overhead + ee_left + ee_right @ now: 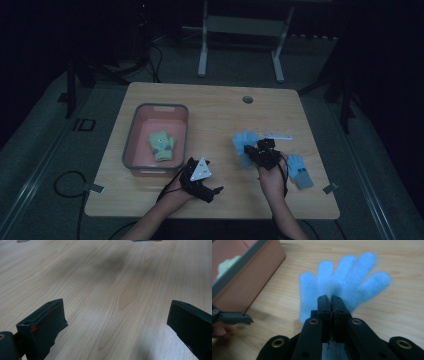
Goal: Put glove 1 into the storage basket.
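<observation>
A fuzzy blue glove (352, 272) spreads its fingers just beyond my right gripper (331, 300), whose jaws are pressed together on the glove's palm. In the high view that glove (244, 142) lies right of the table's centre with the right gripper (260, 150) at its near side. A second blue glove (300, 171) lies flat further right, beside the person's right hand. My left gripper (212, 192) rests near the front edge, close to the pink bin's front corner. Its jaws (115, 320) stand wide apart over bare wood.
A pink bin with a grey rim (131, 137) stands at the left and holds a pair of green gloves (161, 145). A white strip (279, 135) lies just beyond the held glove. A round cable hole (247, 99) sits near the table's far edge.
</observation>
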Demonstrator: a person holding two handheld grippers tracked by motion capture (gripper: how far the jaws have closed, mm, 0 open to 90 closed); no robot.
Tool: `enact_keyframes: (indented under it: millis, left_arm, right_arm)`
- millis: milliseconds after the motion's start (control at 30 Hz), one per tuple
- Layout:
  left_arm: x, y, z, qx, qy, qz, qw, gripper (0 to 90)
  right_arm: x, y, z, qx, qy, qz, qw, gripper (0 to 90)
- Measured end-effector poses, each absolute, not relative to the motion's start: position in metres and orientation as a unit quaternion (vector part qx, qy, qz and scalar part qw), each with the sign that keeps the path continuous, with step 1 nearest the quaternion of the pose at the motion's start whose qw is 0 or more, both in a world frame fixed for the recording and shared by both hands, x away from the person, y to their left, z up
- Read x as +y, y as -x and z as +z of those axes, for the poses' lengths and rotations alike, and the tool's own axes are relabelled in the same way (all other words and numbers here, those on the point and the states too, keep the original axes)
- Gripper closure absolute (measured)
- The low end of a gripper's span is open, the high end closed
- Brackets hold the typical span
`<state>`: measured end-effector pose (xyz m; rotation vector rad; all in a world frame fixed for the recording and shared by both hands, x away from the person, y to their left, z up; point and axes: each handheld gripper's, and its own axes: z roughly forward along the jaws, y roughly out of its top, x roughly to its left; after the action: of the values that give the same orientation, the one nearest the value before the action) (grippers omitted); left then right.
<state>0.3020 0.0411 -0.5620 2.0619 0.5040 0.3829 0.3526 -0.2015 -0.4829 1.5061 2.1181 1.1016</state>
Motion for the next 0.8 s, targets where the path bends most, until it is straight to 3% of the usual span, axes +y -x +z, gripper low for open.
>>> enact_keyframes:
  millis: [567,800]
  left_arm:
    - [0.04,-0.3,-0.566,0.209,-0.84,0.167,0.472,1.9]
    - [0.041,-0.301,-0.566,0.209,-0.84,0.164,0.474,1.9]
  right_arm:
    - [-0.184,-0.366,-0.539,0.716,-0.592,0.344,0.132,84.9]
    - [-0.187,-0.366,-0.541,0.709,-0.593,0.356,0.138,62.3]
